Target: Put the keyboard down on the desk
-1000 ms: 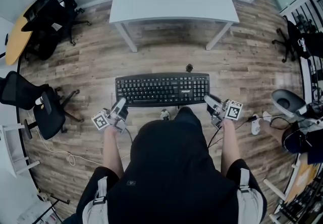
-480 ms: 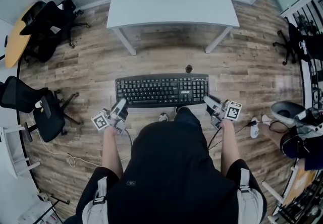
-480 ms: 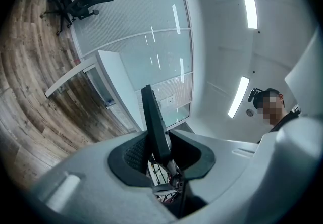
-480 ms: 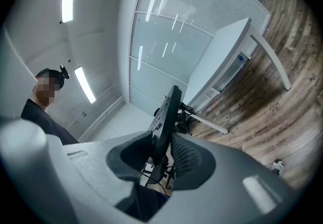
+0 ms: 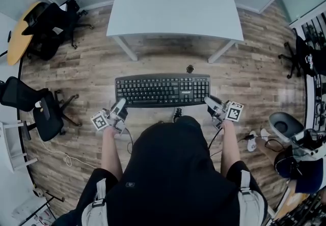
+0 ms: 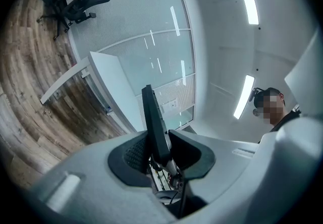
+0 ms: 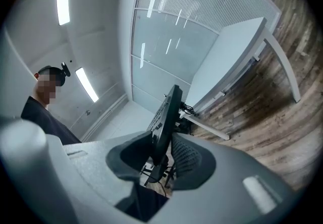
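The brown wood-plank floor (image 5: 265, 72) fills the head view. A white rectangular desk (image 5: 173, 1) on slanted legs stands at 12 o'clock. Black office chairs are at 10 o'clock (image 5: 48, 19) and 9 o'clock (image 5: 35, 105).

The person's black-clad torso (image 5: 170, 174) takes up 6 o'clock. At the centre is the black full-size computer keyboard (image 5: 162, 90), held level over the floor, on the near side of the desk and apart from it. Its keys face up, its long side runs from 9 to 3 o'clock, and the number pad is at its 3 o'clock end. A small pale label sits between the main keys and the pad.

The left gripper (image 5: 120, 104) is clenched on the keyboard's 9 o'clock end. In the left gripper view the thin dark slab (image 6: 153, 117) stands edge-on, pinched between the two black pads (image 6: 128, 155). The right gripper (image 5: 209, 102) grasps the 3 o'clock end. In the right gripper view the slab (image 7: 166, 117) is likewise pinched between its pads (image 7: 189, 160).
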